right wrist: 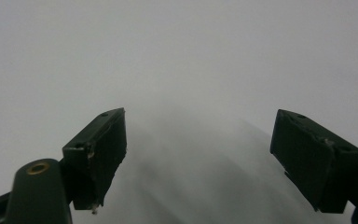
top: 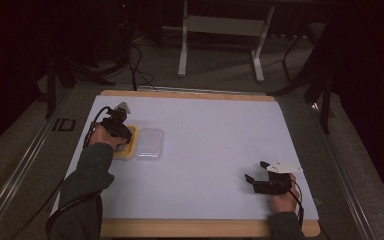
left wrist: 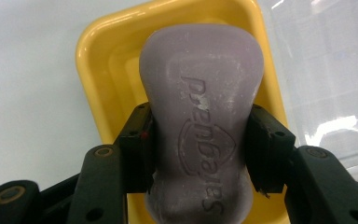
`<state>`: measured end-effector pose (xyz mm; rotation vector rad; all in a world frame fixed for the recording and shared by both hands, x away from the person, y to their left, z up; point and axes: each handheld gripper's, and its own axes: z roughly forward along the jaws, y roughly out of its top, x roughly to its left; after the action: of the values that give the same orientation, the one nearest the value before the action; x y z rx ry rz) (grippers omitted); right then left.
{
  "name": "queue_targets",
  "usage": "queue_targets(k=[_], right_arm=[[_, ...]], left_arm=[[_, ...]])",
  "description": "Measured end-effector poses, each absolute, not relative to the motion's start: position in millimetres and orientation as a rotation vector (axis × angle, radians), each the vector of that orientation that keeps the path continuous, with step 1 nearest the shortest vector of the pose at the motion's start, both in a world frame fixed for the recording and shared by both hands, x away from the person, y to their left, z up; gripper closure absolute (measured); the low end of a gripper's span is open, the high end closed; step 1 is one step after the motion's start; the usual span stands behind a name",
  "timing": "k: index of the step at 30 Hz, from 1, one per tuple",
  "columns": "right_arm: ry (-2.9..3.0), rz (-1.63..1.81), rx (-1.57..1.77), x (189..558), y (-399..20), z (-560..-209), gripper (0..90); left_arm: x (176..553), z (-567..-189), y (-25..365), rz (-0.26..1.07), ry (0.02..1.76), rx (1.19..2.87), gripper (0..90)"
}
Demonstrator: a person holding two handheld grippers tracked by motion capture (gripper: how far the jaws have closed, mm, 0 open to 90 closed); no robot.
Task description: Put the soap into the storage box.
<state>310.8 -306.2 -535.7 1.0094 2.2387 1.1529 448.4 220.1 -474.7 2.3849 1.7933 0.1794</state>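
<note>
A: What are you holding on the left side right now?

B: Your left gripper (left wrist: 200, 149) is clenching one bar of purple soap (left wrist: 200, 112), its two black pads pressing on the bar's narrow waist from either side. The soap is sitting over one yellow soap dish (left wrist: 93, 60), at the left of the white mat (top: 215, 145), about midway between its near and far edges.

A: And beside the dish?

B: One clear plastic lid (top: 149, 143) is lying flat just to the right of the yellow dish, touching it or nearly so; you cannot tell which from the high view.

A: What is your other hand doing?

B: Your right gripper (top: 255, 172) is resting released at the near right of the mat, well apart from the dish, its jaws standing wide with nothing between them. In the right gripper view the two pads (right wrist: 103, 154) are looking out over bare white surface.

A: So the count?

B: You are working with two grippers, one soap bar, one dish, one lid and one mat on one wooden table (top: 195, 227).
</note>
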Motion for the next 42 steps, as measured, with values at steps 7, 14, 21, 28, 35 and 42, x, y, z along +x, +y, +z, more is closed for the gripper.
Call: queue_targets(k=[7,14,21,28,35,42], right_arm=[[2.239,1.152,1.009,311,-306,-536,18.1],[2.240,1.149,1.008,311,-306,-536,18.1],[2.240,1.151,1.009,311,-306,-536,18.1],[2.240,1.149,1.009,311,-306,-536,18.1],[2.239,1.150,1.009,311,-306,-536,18.1],[2.239,1.149,1.008,311,-306,-536,18.1]], left_arm=[[450,-480,222,0.164,1.825,2.354,50.2],[451,-486,221,0.148,1.841,2.340,50.2],[451,-488,219,0.164,1.832,2.347,50.2],[452,-488,217,0.172,1.837,2.354,50.2],[451,-489,215,0.226,1.858,2.378,50.1],[450,-489,216,0.233,1.850,2.396,49.6]])
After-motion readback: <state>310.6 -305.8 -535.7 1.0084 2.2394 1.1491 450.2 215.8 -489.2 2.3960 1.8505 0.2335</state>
